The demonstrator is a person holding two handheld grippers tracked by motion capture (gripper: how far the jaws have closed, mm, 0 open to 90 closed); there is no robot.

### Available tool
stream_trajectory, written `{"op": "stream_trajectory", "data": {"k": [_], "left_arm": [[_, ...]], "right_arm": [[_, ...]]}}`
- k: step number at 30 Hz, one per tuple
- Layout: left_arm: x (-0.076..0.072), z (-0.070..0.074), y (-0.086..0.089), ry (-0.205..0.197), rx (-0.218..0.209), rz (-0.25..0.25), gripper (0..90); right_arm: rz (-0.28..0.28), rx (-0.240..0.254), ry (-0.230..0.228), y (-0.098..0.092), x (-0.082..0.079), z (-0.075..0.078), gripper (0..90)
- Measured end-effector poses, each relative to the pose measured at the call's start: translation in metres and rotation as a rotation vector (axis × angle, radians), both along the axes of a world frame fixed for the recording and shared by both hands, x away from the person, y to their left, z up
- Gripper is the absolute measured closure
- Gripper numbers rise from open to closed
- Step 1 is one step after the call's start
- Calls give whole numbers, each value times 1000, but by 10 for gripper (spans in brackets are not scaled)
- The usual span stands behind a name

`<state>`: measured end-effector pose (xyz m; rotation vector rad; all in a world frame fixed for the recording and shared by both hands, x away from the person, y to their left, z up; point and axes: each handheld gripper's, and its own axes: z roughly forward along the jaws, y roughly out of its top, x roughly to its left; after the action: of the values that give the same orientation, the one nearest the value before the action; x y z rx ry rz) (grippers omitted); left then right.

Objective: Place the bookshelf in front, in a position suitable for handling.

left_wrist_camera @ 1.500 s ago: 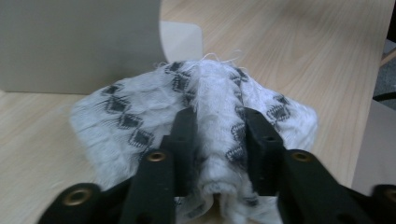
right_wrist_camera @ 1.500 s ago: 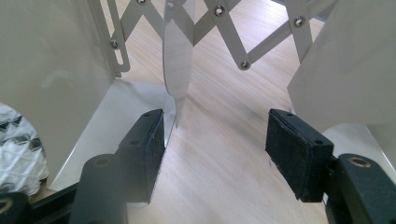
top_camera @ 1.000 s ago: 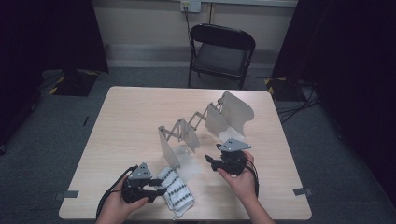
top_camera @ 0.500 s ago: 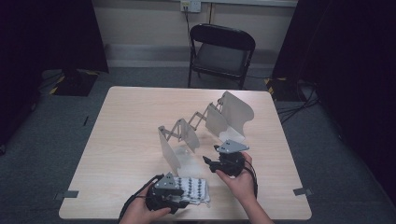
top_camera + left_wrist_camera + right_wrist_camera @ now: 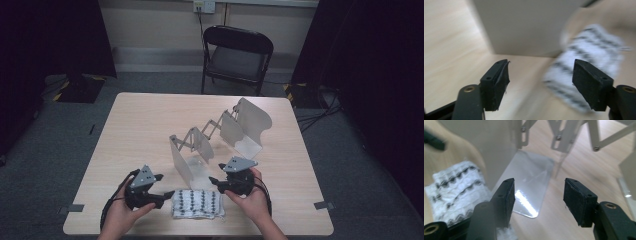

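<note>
A folded white cloth with black zigzag rows lies flat near the table's front edge, between my two grippers. My left gripper sits just left of it; its jaws have just been opening and stand open with nothing between them. In the left gripper view the cloth lies beyond the right jaw. My right gripper hovers at the cloth's upper right corner. Its jaws have just been closing a little but remain open and empty, with the cloth to their left.
A metal expanding rack with upright panels and scissor links stands mid-table; its near panel rises just behind the cloth, and its shiny base plate lies ahead of the right jaws. A black folding chair stands beyond the table.
The left gripper carried the cloth rightward, let go of it and drew back left with opened jaws. The cloth now lies level instead of slanted. The right hand has barely moved.
</note>
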<state>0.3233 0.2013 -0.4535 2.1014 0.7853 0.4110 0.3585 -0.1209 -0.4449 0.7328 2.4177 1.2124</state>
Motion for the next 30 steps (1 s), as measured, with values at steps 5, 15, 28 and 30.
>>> {"op": "stream_trajectory", "data": {"k": [5, 15, 28, 30], "left_arm": [[18, -13, 21, 2, 20, 71, 273], [26, -32, 36, -4, 50, 144, 273], [29, -44, 33, 0, 102, 139, 259], [29, -45, 32, -1, 94, 144, 253]], "right_arm": [[46, -80, 17, 12, -4, -12, 450], [123, -108, 77, 20, -11, -27, 565], [178, -100, 159, 19, -9, -40, 858], [178, -109, 153, 18, -10, -40, 889]]}}
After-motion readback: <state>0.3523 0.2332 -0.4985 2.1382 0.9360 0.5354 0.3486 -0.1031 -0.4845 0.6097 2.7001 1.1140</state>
